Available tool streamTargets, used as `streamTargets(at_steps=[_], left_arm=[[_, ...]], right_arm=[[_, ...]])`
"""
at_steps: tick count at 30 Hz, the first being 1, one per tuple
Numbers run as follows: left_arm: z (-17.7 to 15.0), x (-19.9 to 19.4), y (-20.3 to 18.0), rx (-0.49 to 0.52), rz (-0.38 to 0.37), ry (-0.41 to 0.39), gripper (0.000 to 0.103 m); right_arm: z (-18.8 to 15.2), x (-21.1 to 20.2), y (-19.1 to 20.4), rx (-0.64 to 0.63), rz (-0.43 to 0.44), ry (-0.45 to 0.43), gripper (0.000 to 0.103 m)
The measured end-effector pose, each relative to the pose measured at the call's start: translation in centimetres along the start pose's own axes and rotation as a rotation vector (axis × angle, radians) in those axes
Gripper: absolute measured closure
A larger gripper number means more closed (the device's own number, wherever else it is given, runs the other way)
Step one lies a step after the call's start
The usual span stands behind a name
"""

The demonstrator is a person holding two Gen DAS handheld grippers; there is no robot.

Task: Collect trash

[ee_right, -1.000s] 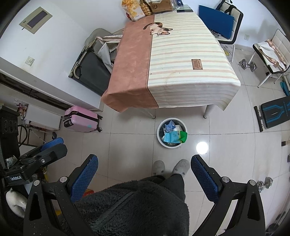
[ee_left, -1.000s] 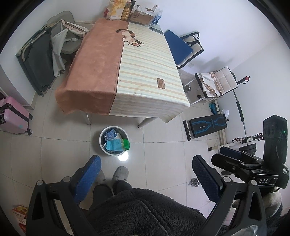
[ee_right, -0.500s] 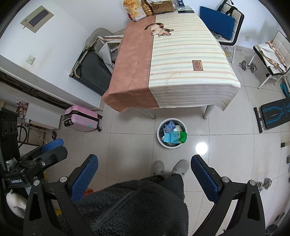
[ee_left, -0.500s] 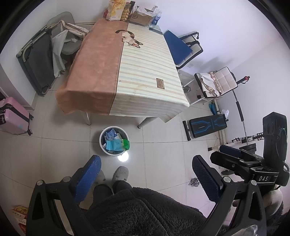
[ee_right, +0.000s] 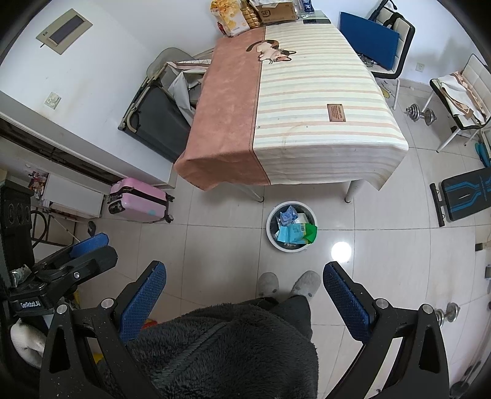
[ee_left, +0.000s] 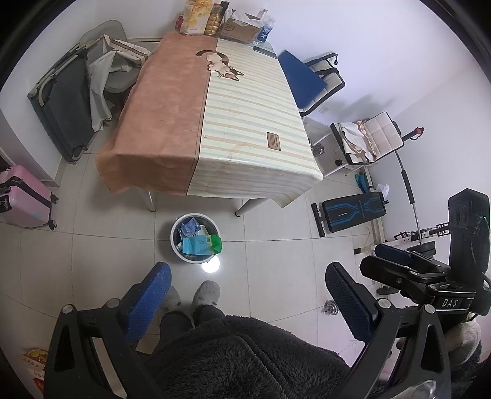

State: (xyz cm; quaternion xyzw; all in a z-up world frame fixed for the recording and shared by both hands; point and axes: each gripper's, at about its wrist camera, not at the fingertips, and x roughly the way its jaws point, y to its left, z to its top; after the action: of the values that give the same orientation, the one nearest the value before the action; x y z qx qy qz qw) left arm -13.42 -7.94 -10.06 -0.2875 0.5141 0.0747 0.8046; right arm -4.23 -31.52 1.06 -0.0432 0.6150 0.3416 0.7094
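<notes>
In the left wrist view, "DAS" stands in white letters on the right gripper point(ee_left: 396, 254). In the right wrist view, a cardboard box point(ee_right: 273, 12) at the table's far end bears "SF". Other print is too small to read.

- The left wrist view is looking steeply down from high above the floor, past the person's dark fleece point(ee_left: 245, 362), facing the tabletop point(ee_left: 245, 122) from well back.
- The right wrist view is looking down from about the same height and facing the same way.
- Both views are sharing the tabletop point(ee_right: 322, 107), the bin point(ee_left: 196, 238) point(ee_right: 291, 227), the slippers and the pink suitcase.
- Each view is catching the other gripper at its edge: the right gripper point(ee_left: 399, 264) in the left view, the left gripper point(ee_right: 83, 251) in the right view.
</notes>
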Motion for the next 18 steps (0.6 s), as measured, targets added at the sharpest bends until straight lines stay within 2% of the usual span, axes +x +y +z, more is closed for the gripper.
streamTargets(at_steps=[18], left_arm=[[0.42,0.10,0.13,0.017,-0.009,0.012,0.000]], right_arm=[[0.19,-0.62,-0.13,0.009,-0.002,-0.010,0.000]])
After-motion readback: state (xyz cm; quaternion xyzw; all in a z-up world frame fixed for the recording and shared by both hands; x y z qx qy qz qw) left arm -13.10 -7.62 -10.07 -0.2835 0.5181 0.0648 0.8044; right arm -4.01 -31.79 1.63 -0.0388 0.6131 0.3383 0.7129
